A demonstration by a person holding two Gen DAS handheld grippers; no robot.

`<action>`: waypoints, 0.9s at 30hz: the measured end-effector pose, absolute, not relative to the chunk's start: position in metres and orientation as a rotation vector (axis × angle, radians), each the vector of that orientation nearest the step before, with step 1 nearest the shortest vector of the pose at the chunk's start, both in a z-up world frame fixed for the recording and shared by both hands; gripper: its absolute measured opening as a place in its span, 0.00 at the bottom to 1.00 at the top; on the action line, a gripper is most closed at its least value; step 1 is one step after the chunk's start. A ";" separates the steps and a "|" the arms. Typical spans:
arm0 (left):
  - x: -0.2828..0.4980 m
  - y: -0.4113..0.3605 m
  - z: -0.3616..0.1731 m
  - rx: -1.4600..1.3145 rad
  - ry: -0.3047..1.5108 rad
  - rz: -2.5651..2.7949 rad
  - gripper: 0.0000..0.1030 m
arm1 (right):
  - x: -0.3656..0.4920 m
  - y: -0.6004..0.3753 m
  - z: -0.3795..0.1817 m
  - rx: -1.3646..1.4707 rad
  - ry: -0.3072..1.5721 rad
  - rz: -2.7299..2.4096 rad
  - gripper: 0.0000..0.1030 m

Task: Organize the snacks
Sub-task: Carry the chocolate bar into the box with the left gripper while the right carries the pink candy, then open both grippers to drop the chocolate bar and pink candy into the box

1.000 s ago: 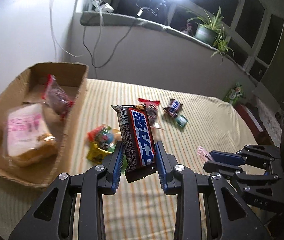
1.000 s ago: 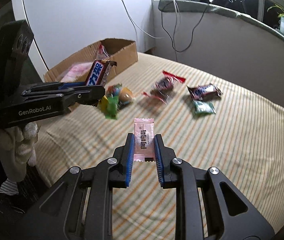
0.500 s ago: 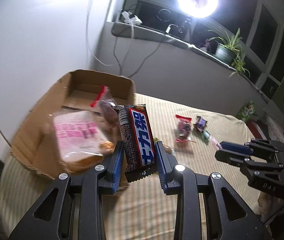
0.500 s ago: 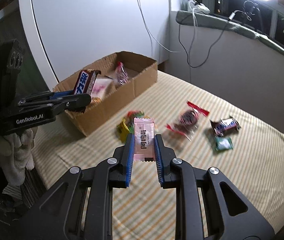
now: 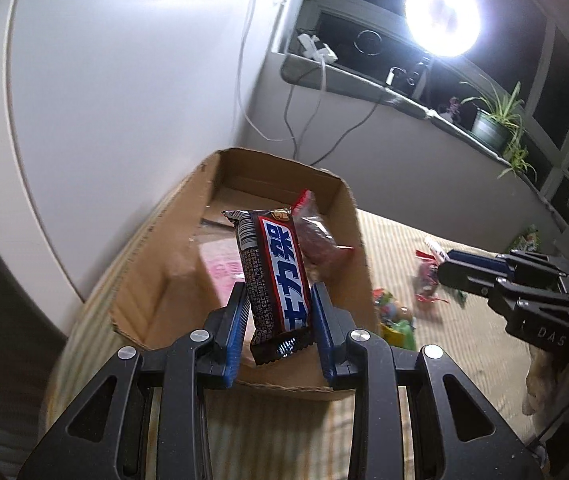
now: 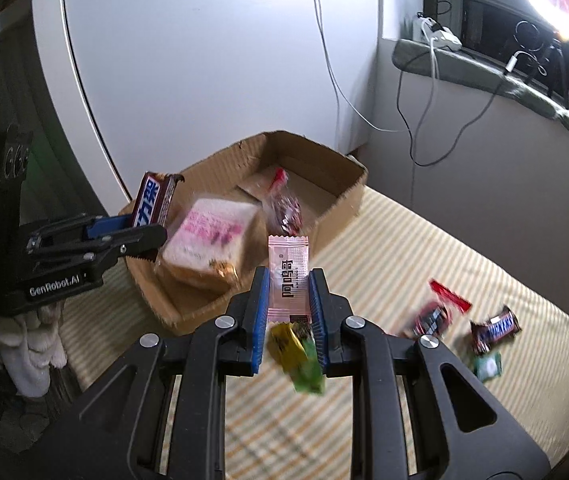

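Left wrist view: the left claw (image 5: 278,316) pinches a dark chocolate bar (image 5: 274,280) upright at frame centre, in front of the open cardboard box (image 5: 348,240), hiding part of its contents. A red-tipped clear packet (image 5: 316,236) lies inside.

Right wrist view: the right claw (image 6: 289,312) pinches a pink sachet (image 6: 288,276) at centre. A wrapped bread pack (image 6: 208,244) fills the box's near end; loose snacks, among them a Snickers bar (image 6: 494,328), lie lower right on the striped bed (image 6: 424,240).
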State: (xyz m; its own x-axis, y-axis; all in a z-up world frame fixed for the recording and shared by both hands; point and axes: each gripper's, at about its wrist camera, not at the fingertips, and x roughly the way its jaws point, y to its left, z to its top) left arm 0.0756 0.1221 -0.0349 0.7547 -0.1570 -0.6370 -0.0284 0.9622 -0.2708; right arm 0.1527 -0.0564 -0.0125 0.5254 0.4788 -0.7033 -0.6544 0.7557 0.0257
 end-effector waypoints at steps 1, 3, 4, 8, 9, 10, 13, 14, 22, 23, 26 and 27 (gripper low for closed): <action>0.077 0.125 -0.036 -0.275 0.715 -0.067 0.29 | 0.156 -0.051 -0.013 -0.257 0.755 0.690 0.20; 0.079 0.130 -0.037 -0.277 0.717 -0.061 0.29 | 0.163 -0.043 -0.014 -0.260 0.759 0.696 0.20; 0.080 0.132 -0.038 -0.276 0.718 -0.060 0.29 | 0.165 -0.039 -0.015 -0.261 0.762 0.699 0.20; 0.082 0.138 -0.041 -0.284 0.722 -0.052 0.29 | 0.173 -0.024 -0.018 -0.268 0.771 0.708 0.20; 0.083 0.139 -0.041 -0.286 0.723 -0.050 0.29 | 0.175 -0.020 -0.020 -0.268 0.775 0.710 0.20; 0.084 0.141 -0.042 -0.289 0.724 -0.048 0.29 | 0.177 -0.017 -0.021 -0.267 0.777 0.712 0.20; 0.086 0.144 -0.042 -0.290 0.728 -0.042 0.29 | 0.183 -0.008 -0.024 -0.265 0.786 0.719 0.20; 0.085 0.145 -0.042 -0.290 0.729 -0.041 0.29 | 0.185 -0.006 -0.025 -0.265 0.791 0.723 0.20; 0.086 0.149 -0.044 -0.303 0.737 -0.030 0.29 | 0.192 0.007 -0.033 -0.271 0.808 0.738 0.20; 0.086 0.148 -0.043 -0.302 0.737 -0.032 0.29 | 0.192 0.007 -0.033 -0.271 0.807 0.737 0.20; 0.086 0.150 -0.042 -0.304 0.731 -0.023 0.29 | 0.193 0.009 -0.034 -0.269 0.812 0.743 0.21; 0.086 0.150 -0.041 -0.305 0.730 -0.020 0.29 | 0.194 0.009 -0.034 -0.269 0.811 0.741 0.22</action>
